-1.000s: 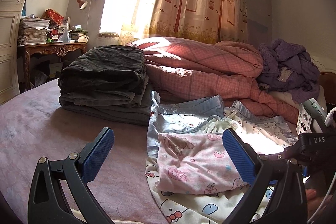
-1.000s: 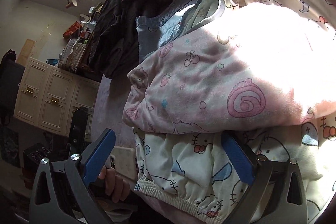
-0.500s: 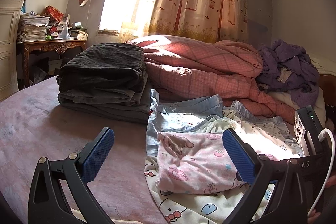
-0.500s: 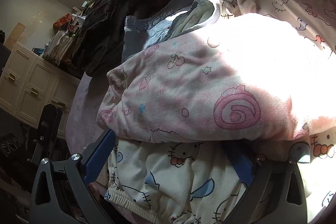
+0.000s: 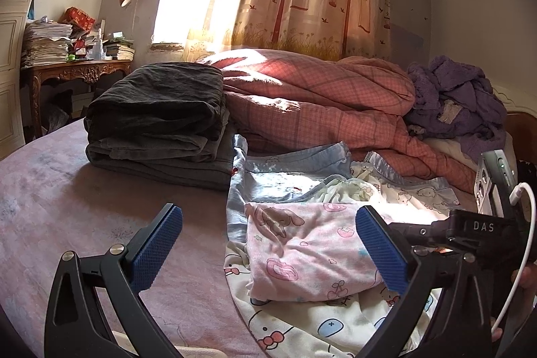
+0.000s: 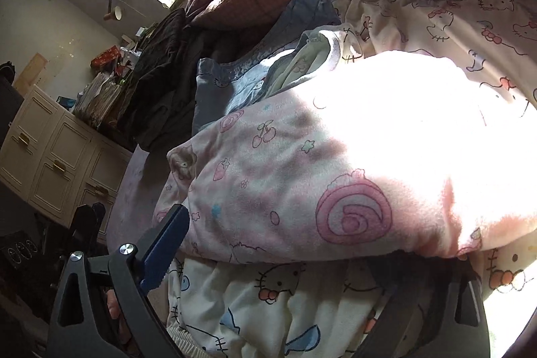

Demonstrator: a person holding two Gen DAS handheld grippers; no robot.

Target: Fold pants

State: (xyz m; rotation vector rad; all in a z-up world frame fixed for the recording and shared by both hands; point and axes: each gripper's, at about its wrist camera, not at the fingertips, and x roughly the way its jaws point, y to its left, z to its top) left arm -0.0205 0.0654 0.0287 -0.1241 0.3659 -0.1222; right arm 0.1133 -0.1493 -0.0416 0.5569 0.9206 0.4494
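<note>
Pink cartoon-print pants (image 5: 308, 254) lie folded on cream Hello Kitty pants (image 5: 335, 327), spread on the bed. My left gripper (image 5: 268, 247) hovers open just short of them, its right pad over the pink fold's right end. In the right wrist view the pink pants (image 6: 335, 176) fill the middle, sunlit at the right. My right gripper (image 6: 278, 274) is open and pushed in low at the cream pants (image 6: 268, 301). Its left fingertip (image 6: 164, 244) shows beside the pink fold. The other finger is hidden in shadow under the pink edge.
A blue garment (image 5: 278, 180) lies behind the pink pants. A folded stack of dark clothes (image 5: 157, 113) stands at the left, a red plaid quilt (image 5: 319, 103) and a purple blanket (image 5: 459, 99) behind. A cluttered desk (image 5: 77, 66) and cream cabinets (image 6: 50, 163) are beside the bed.
My right gripper has pushed forward, and its right finger has gone under the pink pants' edge. The left gripper has stayed open and barely shifted.
</note>
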